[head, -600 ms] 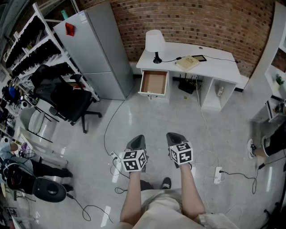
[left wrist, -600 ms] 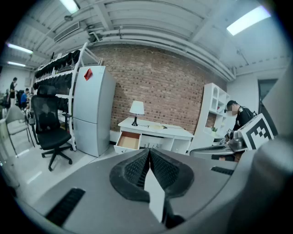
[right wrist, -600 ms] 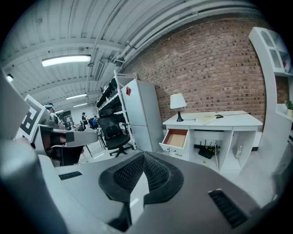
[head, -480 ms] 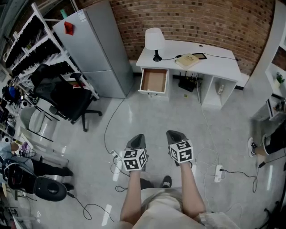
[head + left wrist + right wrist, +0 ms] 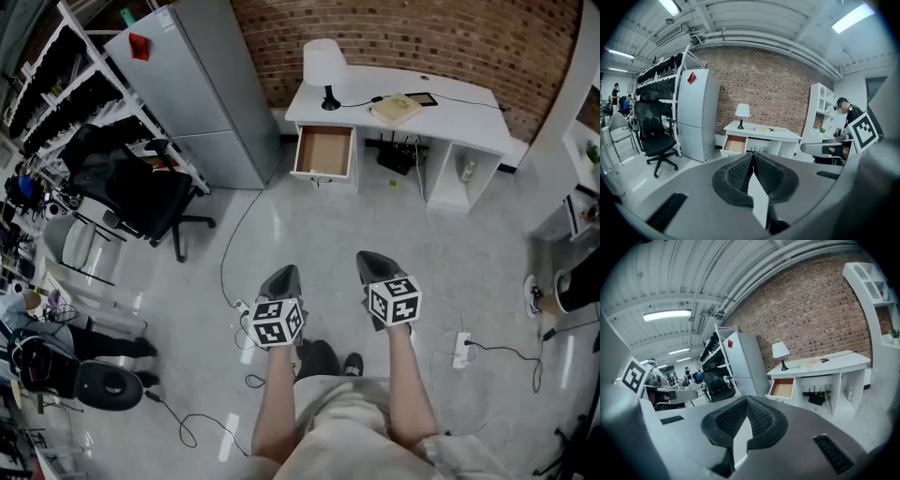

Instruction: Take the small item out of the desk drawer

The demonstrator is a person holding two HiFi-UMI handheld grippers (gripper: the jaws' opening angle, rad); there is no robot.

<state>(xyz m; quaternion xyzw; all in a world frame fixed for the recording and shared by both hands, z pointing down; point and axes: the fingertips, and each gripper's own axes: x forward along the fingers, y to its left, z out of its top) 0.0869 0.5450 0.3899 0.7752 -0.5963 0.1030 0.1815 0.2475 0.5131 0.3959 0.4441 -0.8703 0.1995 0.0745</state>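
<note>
The white desk (image 5: 441, 98) stands against the brick wall at the far side of the room. Its drawer (image 5: 323, 152) is pulled open, also seen as the drawer (image 5: 736, 144) and the drawer (image 5: 783, 387). Only the brown bottom shows; no small item can be made out from here. My left gripper (image 5: 288, 274) and right gripper (image 5: 368, 259) are held side by side over the floor, well short of the desk, both pointing towards it. The left gripper (image 5: 752, 153) has its pads together with nothing between them, and so does the right gripper (image 5: 746, 400).
A grey refrigerator (image 5: 202, 84) stands left of the desk, with a black office chair (image 5: 141, 202) and a shelving rack beyond it. A lamp (image 5: 323, 70) and a book (image 5: 395, 108) are on the desk. Cables and a power strip (image 5: 459, 349) lie on the floor.
The desk sits slightly higher in the head view and the right gripper's cube has shifted a little up and right. Both pairs of jaws stay shut.
</note>
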